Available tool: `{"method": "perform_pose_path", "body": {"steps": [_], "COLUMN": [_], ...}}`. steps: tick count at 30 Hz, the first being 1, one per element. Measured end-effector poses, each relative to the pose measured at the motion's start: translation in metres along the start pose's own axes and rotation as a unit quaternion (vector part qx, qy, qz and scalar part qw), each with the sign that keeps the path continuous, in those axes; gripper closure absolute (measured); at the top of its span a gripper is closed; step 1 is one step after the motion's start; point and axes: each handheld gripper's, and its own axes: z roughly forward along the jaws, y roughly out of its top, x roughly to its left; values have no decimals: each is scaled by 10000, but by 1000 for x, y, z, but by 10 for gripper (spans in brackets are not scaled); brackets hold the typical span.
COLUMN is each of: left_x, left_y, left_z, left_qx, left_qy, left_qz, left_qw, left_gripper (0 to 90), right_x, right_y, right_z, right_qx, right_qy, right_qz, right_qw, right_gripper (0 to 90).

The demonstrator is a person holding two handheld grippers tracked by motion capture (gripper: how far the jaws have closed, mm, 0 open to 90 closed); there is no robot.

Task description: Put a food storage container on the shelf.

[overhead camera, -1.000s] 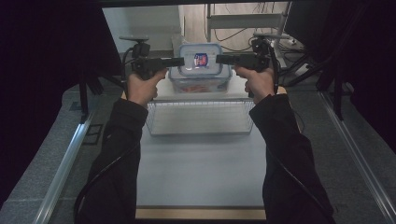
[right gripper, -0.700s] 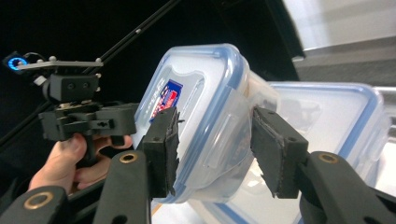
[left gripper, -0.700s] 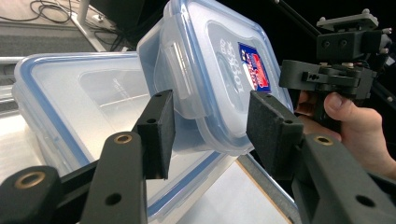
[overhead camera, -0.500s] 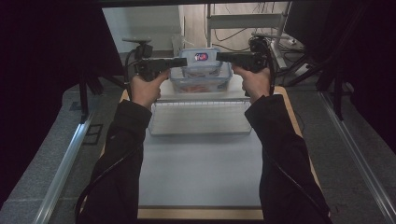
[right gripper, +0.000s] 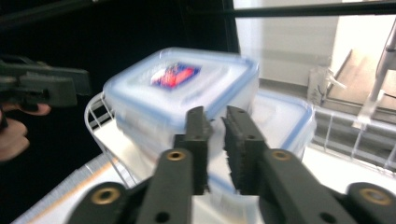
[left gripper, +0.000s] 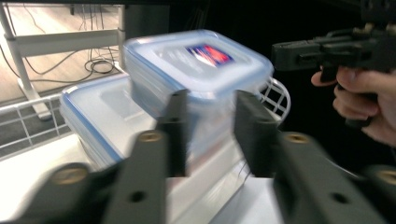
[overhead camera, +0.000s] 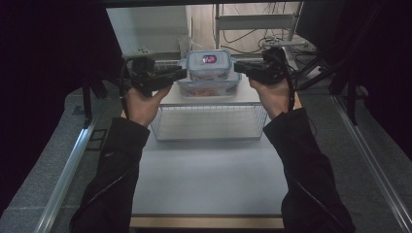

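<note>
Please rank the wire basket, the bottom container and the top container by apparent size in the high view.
1. wire basket, clearly widest.
2. bottom container, partly covered, so its size is uncertain.
3. top container, stacked on it and higher toward the camera, yet it looks smaller.

You have two clear plastic food containers with blue-rimmed lids: a smaller one (overhead camera: pixel 210 64) stacked on a larger one (overhead camera: pixel 208 86), at the far edge of the table (overhead camera: pixel 209 179). You have one white wire basket (overhead camera: pixel 209 121) and two handheld grippers, left (overhead camera: pixel 180 74) and right (overhead camera: pixel 239 66).
</note>
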Motion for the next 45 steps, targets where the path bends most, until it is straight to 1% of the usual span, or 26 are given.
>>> {"method": "perform_pose_path", "body": {"steps": [1, 2, 3, 4, 5, 6, 8, 10, 13, 15, 16, 18, 21, 23, 24, 25, 26, 27, 29, 31, 33, 36, 38, 40, 42, 45], "left_x": [-1, -2, -2, -3, -3, -4, -6, -6, -4, -3, -3, -1, -1, -6, -7, -10, -12, -14, -18, -22, -25, -30, -31, -32, -33, -35], "left_y": [-3, -4, -6, -7, -8, -8, -8, -7, -5, -4, -3, -2, -2, -5, -6, -8, -9, -10, -12, -15, -20, -28, -35, -43, -50, -62], "left_z": [2, 4, 8, 11, 15, 18, 25, 30, 34, 37, 39, 42, 41, 40, 39, 39, 38, 37, 35, 31, 27, 23, 21, 18, 15, 11], "left_qx": [53, 94, 169, 194, 219, 257, 344, 337, 315, 335, 343, 375, 297, 309, 317, 330, 357, 384, 414, 426, 389, 450, 497, 505, 548, 624], "left_qy": [-3, 0, -31, -34, -39, -17, 97, 192, 212, 298, 316, 442, 358, 333, 337, 346, 356, 385, 394, 316, 213, 222, 191, 93, 85, 70], "left_qz": [23, 39, 48, 48, 63, 88, 152, 200, 169, 98, 96, 87, 54, 160, 207, 225, 272, 356, 471, 515, 544, 617, 616, 560, 561, 580], "left_qw": [10000, 9999, 9998, 9998, 9997, 9996, 9992, 9990, 9991, 9989, 9989, 9983, 9989, 9988, 9987, 9986, 9984, 9979, 9973, 9973, 9975, 9968, 9967, 9971, 9969, 9963], "left_gripper": [805, 830, 849, 861, 866, 869, 868, 864, 857, 850, 848, 845, 831, 799, 760, 708, 628, 573, 488, 403, 350, 255, 224, 197, 148, 103], "right_x": [3, 5, 6, 9, 10, 12, 13, 13, 11, 10, 9, 7, 5, 5, 5, 5, 5, 5, 5, 7, 10, 14, 17, 20, 23, 27], "right_y": [-5, -9, -11, -15, -16, -17, -17, -16, -15, -15, -14, -14, -16, -18, -19, -20, -21, -22, -25, -30, -34, -42, -47, -52, -58, -67], "right_z": [0, 2, 4, 8, 10, 14, 19, 24, 27, 28, 29, 31, 32, 30, 29, 28, 26, 24, 21, 18, 15, 12, 11, 10, 8, 6], "right_qx": [32, 100, 138, 209, 241, 267, 315, 338, 331, 326, 311, 315, 298, 318, 331, 330, 302, 297, 289, 292, 277, 326, 363, 426, 504, 578], "right_qy": [115, 176, 237, 319, 344, 354, 315, 308, 310, 284, 270, 228, 227, 262, 263, 265, 276, 312, 365, 384, 396, 409, 395, 384, 360, 297], "right_qz": [-49, -91, -118, -149, -162, -202, -255, -222, -172, -137, -130, -121, -58, -104, -130, -121, -109, -67, -67, -98, -153, -262, -358, -480, -557, -690], "right_qw": [9999, 9998, 9996, 9992, 9990, 9988, 9987, 9987, 9988, 9990, 9991, 9992, 9993, 9991, 9990, 9990, 9991, 9990, 9989, 9988, 9987, 9983, 9979, 9972, 9965, 9955], "right_gripper": [869, 882, 894, 895, 895, 896, 896, 895, 896, 895, 895, 894, 885, 866, 845, 823, 795, 768, 704, 636, 586, 515, 470, 426, 384, 332]}}
